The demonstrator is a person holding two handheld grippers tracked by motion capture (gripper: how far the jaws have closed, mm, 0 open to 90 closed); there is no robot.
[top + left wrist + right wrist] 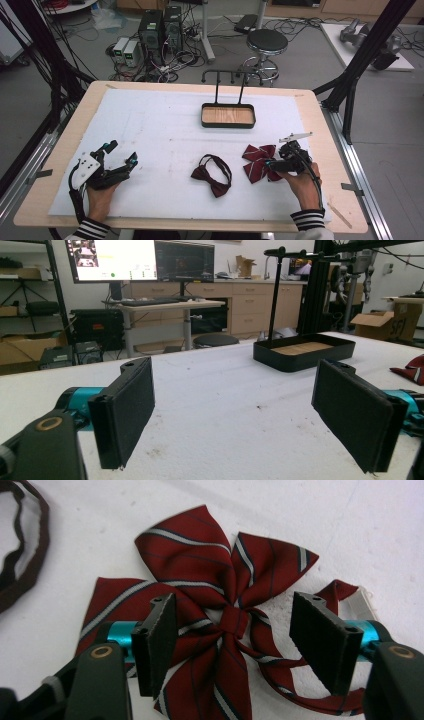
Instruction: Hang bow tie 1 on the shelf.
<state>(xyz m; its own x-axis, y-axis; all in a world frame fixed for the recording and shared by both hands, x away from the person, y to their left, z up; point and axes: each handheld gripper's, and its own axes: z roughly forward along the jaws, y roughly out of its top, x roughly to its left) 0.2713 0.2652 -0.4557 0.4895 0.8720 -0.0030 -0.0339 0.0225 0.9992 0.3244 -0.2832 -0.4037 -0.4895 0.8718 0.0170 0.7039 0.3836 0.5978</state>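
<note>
A dark red bow with white stripes [259,161] lies on the white mat at the right front. My right gripper [272,167] hovers at its right side, open. In the right gripper view the two jaws stand either side of the bow's centre knot [234,620] without pressing on it, the gripper [235,640] low over the cloth. A plain dark red bow tie [212,175] with its strap loop lies to the left of it; its strap [20,555] shows at the left edge of the right gripper view. My left gripper [121,152] rests open at the left front, nothing between its jaws [235,420].
A black tray with a wooden floor [228,123] stands at the back middle of the mat, seen also ahead of the left gripper [300,357]. A black hook rack [231,75] rises behind it. A stool [266,42] and computers stand beyond the table.
</note>
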